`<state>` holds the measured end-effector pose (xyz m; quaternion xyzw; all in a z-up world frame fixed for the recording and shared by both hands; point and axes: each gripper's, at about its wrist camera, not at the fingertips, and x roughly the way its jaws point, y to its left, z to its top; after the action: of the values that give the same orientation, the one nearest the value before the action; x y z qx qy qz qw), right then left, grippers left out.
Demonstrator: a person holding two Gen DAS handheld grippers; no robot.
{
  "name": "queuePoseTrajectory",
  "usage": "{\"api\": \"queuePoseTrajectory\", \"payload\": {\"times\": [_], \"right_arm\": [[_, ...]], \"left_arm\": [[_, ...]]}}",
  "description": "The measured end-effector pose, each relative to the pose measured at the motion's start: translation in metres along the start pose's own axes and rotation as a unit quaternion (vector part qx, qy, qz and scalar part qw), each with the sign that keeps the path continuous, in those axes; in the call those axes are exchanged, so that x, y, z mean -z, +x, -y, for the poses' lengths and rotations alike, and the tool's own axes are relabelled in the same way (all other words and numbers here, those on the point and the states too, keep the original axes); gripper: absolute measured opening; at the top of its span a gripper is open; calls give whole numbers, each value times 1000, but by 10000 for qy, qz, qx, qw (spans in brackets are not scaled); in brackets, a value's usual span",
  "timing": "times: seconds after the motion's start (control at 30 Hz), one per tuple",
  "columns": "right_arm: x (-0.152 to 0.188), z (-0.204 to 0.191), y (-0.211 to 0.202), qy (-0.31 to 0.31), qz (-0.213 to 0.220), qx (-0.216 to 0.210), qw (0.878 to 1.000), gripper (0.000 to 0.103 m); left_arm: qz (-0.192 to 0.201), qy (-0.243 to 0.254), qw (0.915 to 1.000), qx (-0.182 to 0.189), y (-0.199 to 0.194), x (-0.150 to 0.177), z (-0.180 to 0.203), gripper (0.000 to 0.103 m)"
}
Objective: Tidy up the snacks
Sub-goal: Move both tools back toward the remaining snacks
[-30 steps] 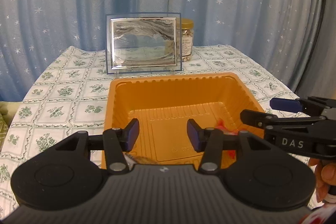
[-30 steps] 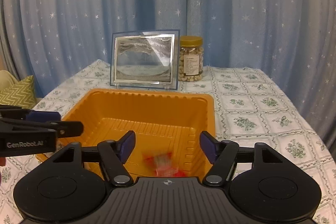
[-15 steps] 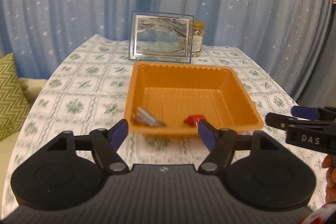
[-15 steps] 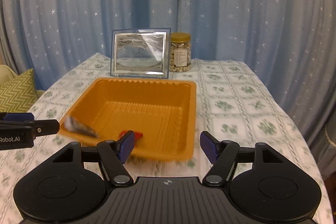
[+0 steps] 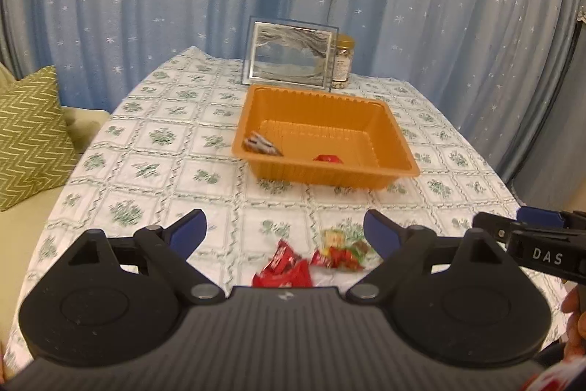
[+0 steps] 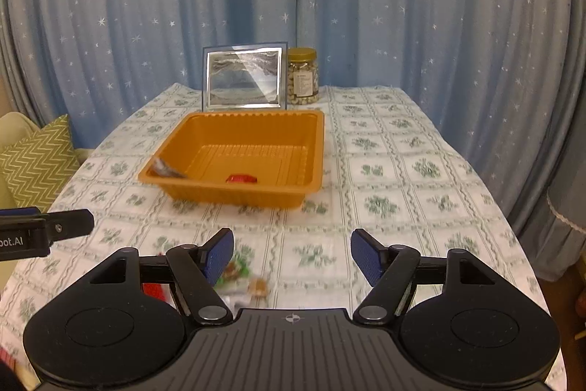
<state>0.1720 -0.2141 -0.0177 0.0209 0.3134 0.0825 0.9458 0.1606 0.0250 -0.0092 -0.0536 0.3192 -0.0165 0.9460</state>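
Observation:
An orange tray [image 5: 395, 141] [image 6: 315, 149] stands mid-table. In it lie a grey-wrapped snack [image 5: 260, 144] [image 6: 166, 168] at the left edge and a red snack [image 5: 327, 158] [image 6: 240, 178] near the front wall. Loose snacks lie on the cloth at the near edge: red wrappers [image 5: 284, 264] [image 6: 154, 290] and a colourful wrapper [image 5: 344, 250] [image 6: 241, 275]. My left gripper [image 5: 285, 231] is open and empty above them. My right gripper [image 6: 292, 255] is open and empty, the loose snacks by its left finger.
A framed picture [image 5: 289, 55] [image 6: 244, 77] and a jar of nuts [image 5: 342, 61] [image 6: 302, 76] stand behind the tray. Blue star curtains hang behind the table. A green zigzag cushion [image 5: 29, 134] [image 6: 36, 160] lies on a sofa at the left.
Both grippers have pulled back and up from the tray toward the near table edge. A grey snack and a red snack now lie in the tray. The loose snacks have come into view.

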Motion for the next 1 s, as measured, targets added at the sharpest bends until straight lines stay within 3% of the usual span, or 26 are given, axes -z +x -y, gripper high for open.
{"api": "queuePoseTrajectory", "payload": {"times": [0.47, 0.73, 1.0], "right_arm": [[34, -6, -23, 164, -204, -80, 9996, 71], [37, -7, -12, 172, -228, -90, 9996, 71], [44, -14, 9, 13, -306, -253, 9992, 71]], "left_arm": [[-112, -190, 9996, -147, -24, 30, -9, 93], [99, -134, 9991, -391, -18, 38, -14, 93], [-254, -25, 9991, -336, 4, 45, -20, 89]]}}
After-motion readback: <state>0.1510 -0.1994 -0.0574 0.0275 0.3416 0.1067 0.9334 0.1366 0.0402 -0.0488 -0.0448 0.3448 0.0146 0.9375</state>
